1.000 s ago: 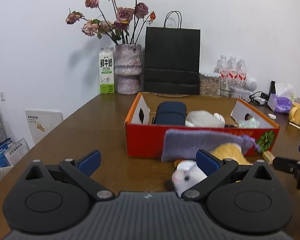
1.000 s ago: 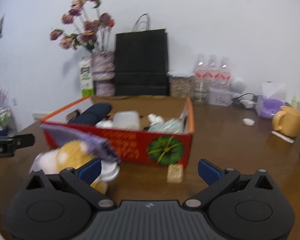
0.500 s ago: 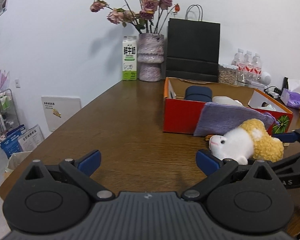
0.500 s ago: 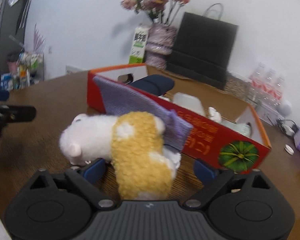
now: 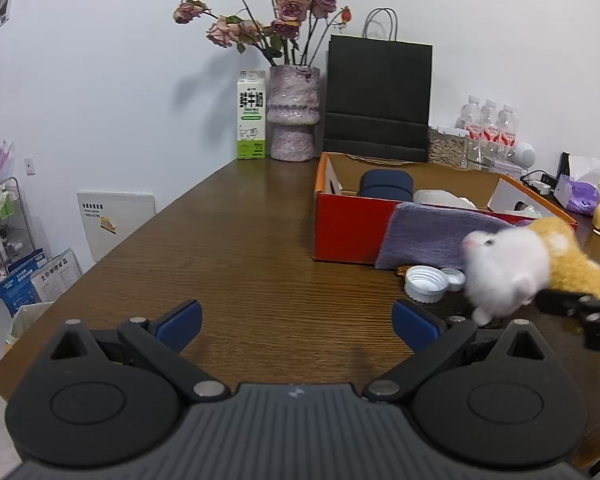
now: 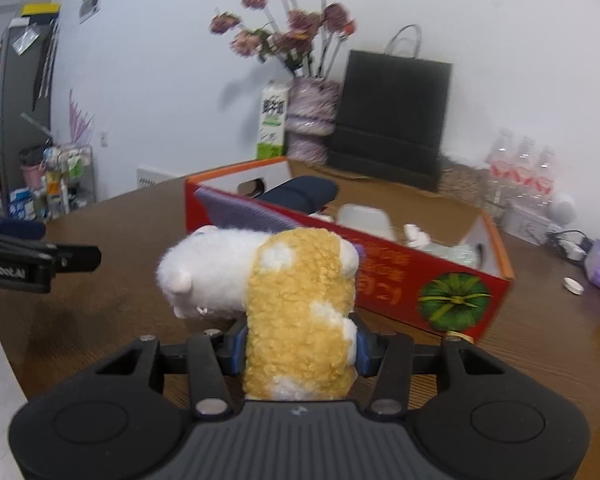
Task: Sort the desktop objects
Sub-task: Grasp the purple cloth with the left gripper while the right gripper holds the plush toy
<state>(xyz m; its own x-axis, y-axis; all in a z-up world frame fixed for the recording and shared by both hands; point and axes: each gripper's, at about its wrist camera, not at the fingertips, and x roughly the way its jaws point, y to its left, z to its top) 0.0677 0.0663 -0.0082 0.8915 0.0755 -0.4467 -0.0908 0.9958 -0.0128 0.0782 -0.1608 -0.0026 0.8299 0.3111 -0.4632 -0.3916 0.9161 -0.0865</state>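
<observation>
Right claw (image 6: 298, 350) just closing, now pinching soft toy (image 6: 296, 300) by its rump above table (image 6: 120, 240); left claw (image 5: 296, 320) spread, empty. Could slip free: squashy fur, head overhanging.

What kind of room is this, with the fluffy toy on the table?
Probably an office or meeting room rather than a home. A long wooden table stands against a plain white wall, with a pack of water bottles and boxes of leaflets on the floor.
</observation>
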